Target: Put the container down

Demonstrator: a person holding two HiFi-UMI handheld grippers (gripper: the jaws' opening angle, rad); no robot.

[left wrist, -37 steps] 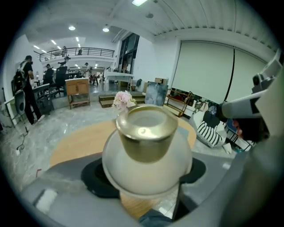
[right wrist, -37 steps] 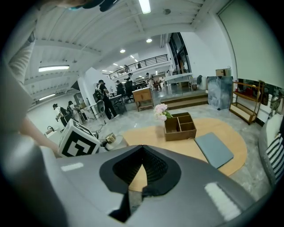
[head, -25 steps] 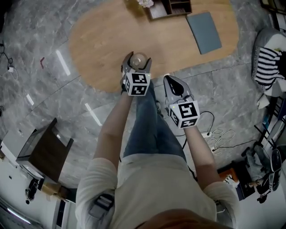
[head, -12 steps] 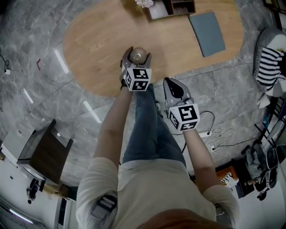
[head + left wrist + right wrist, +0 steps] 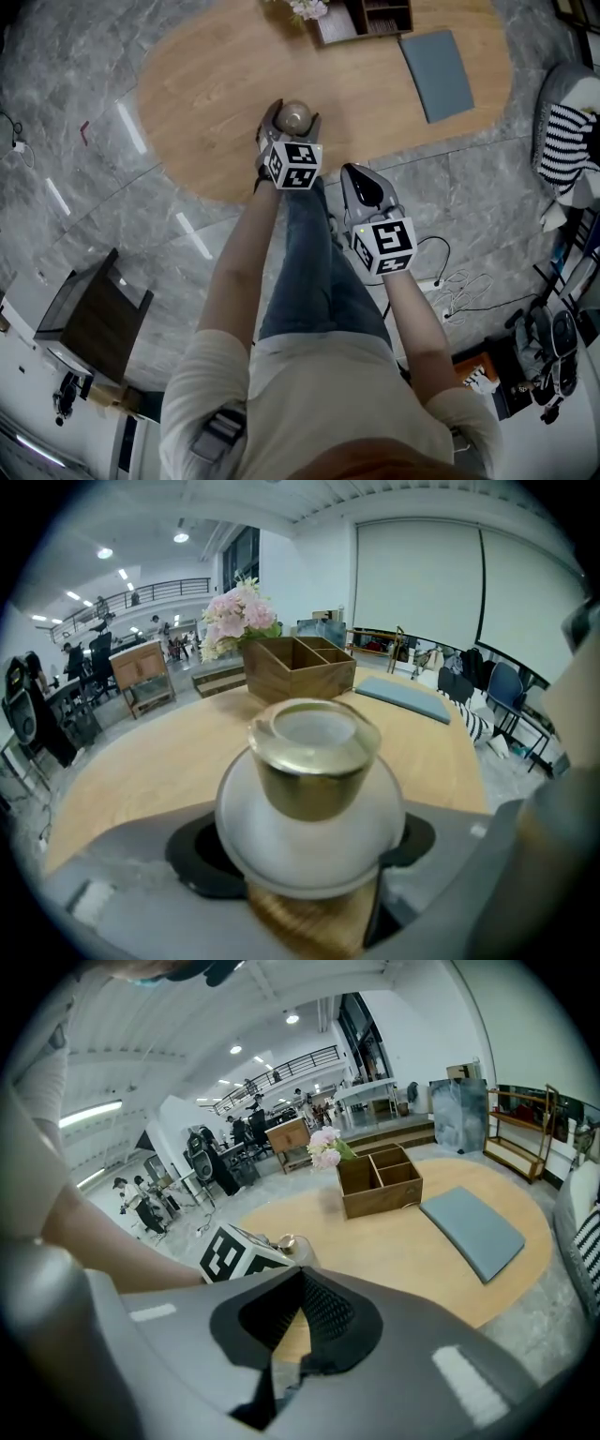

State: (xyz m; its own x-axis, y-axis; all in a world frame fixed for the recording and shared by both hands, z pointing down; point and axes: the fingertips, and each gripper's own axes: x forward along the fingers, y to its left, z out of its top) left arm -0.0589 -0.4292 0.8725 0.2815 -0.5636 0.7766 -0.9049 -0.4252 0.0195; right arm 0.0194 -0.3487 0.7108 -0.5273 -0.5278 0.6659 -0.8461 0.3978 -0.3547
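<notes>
setting down one container: the step in hand.

item: container (image 5: 310, 803), round frosted-white body with a gold cap, upright.

location: between the jaws of the left tongs (image 5: 292, 119), over the near part of the oval wooden table (image 5: 202, 89), not far in from its near edge. whether its base already meets the wood cannot be told.

left tongs: spread wide, pads pressed on either side of the round body, pointing down and forward.

right tongs (image 5: 362, 180): jaws drawn together on nothing, held off the table, beside the person's leg.

also on the table, well apart at the far side: wooden box (image 5: 364, 15), flowers (image 5: 306, 7), grey mat (image 5: 437, 69).

handling notes (judgement):
- bring the base down flat with the cap level; a round body likely rolls if it lands on its shoulder.
- part the jaws only once the weight sits on the wood, both sides evenly.
- draw the left tongs back along their own line, so a pad does not drag the container toward the edge.
- the right tongs need do nothing.
</notes>
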